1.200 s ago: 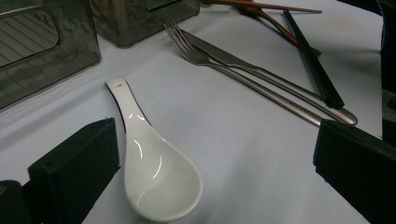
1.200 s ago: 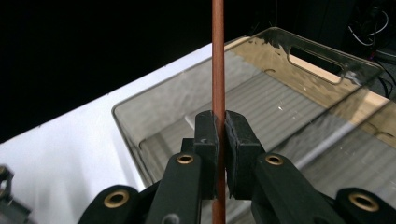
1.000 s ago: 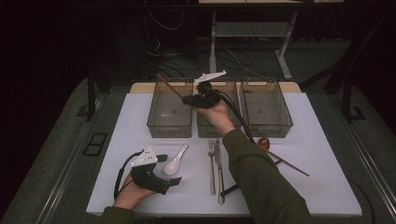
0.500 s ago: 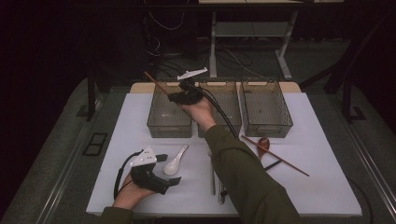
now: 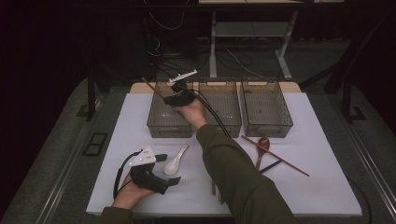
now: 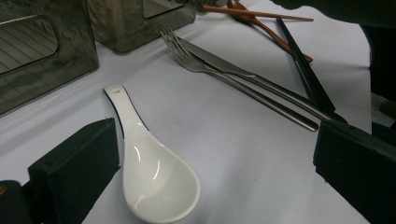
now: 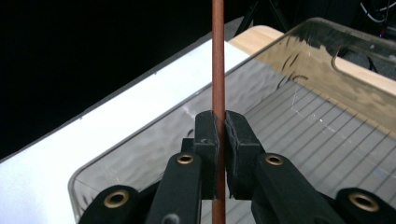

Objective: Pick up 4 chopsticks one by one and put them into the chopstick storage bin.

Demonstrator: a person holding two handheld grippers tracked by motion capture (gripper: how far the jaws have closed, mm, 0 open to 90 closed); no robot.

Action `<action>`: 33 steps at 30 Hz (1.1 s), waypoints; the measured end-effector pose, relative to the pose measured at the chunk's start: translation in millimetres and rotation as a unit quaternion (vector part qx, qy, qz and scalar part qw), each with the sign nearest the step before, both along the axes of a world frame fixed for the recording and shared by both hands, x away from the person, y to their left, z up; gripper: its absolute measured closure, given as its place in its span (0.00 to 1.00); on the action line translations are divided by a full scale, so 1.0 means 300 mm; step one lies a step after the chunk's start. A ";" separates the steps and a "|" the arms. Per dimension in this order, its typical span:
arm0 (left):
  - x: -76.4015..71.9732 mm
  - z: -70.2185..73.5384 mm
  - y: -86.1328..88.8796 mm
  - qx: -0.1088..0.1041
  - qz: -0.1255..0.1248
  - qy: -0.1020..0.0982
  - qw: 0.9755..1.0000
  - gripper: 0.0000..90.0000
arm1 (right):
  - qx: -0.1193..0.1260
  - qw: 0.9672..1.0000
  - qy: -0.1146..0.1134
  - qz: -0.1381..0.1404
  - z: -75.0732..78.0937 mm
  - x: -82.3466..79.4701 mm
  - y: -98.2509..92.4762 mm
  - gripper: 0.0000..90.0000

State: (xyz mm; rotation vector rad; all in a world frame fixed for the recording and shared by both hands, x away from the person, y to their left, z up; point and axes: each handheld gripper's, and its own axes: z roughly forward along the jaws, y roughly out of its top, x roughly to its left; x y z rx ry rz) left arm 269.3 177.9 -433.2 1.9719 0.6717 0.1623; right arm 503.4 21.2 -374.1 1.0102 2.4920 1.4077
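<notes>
Right tool point(image 5: 173, 99) shifted left, clamping slender wooden chopstick point(image 7: 217, 56)

The room is dark, and the light falls mainly on the bench point(image 5: 322, 186), whose white top stands out brightly against the gloom. A strip of pale wood point(image 5: 140, 87) shows along its far edge. Around it lies a grey carpeted floor point(image 5: 60, 154) with a small dark grid-shaped plate point(image 5: 95, 143) set in it at the left. Beyond the bench stands a light-coloured desk frame point(image 5: 247, 30) with slim legs and feet, and loose cables point(image 5: 233, 56) trail over the floor beneath it. The far wall is lost in blackness.
</notes>
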 end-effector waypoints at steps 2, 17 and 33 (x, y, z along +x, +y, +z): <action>0.000 0.000 0.000 0.000 0.000 0.000 1.000 0.00 | -0.006 1.000 0.005 -0.001 -0.009 0.002 0.004 0.93; -0.001 -0.002 -0.002 0.004 -0.003 0.001 1.000 0.00 | -0.026 1.000 0.011 0.003 0.011 -0.011 -0.015 0.61; -0.005 -0.006 -0.012 0.012 -0.004 0.000 1.000 0.00 | 0.007 0.999 -0.005 0.046 0.079 -0.104 -0.227 0.46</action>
